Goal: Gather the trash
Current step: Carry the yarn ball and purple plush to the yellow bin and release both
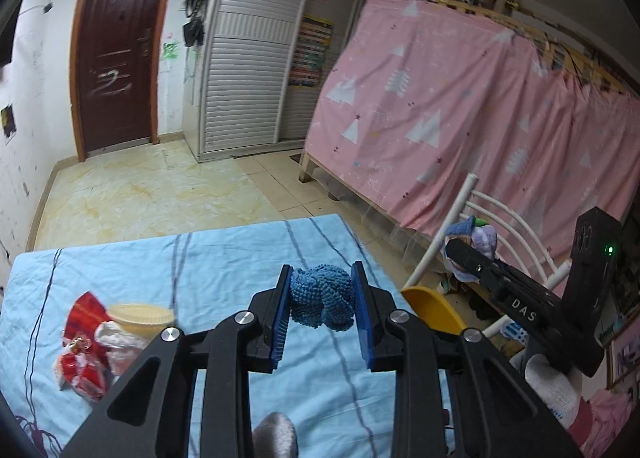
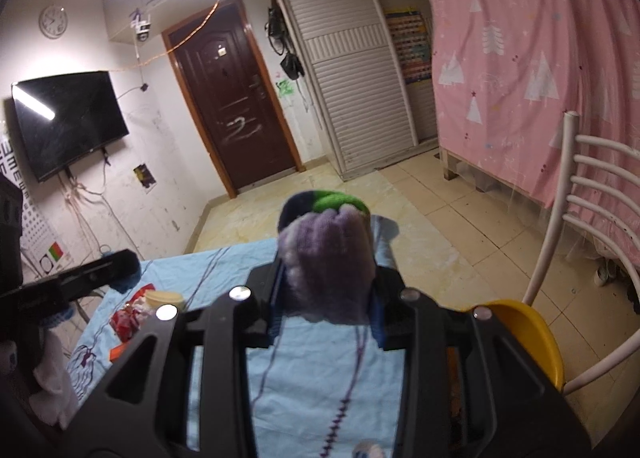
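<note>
My left gripper (image 1: pixel 322 300) is shut on a balled blue knit cloth (image 1: pixel 322 298), held above the light blue tablecloth (image 1: pixel 200 258). My right gripper (image 2: pixel 326 278) is shut on a bundle of purple, green and dark knit cloth (image 2: pixel 326 254), held up over the table's right side; it also shows in the left wrist view (image 1: pixel 472 244). On the table's left lie red and white wrappers (image 1: pixel 86 354) and a cream lidded cup (image 1: pixel 141 319), also seen in the right wrist view (image 2: pixel 164 300).
A yellow bin or seat rim (image 2: pixel 528 338) sits at the table's right edge beside a white metal chair back (image 2: pixel 592 194). A pink curtained bunk (image 1: pixel 460 106) stands to the right. A brown door (image 1: pixel 116 58) and white wardrobe (image 1: pixel 248 58) are beyond the tiled floor.
</note>
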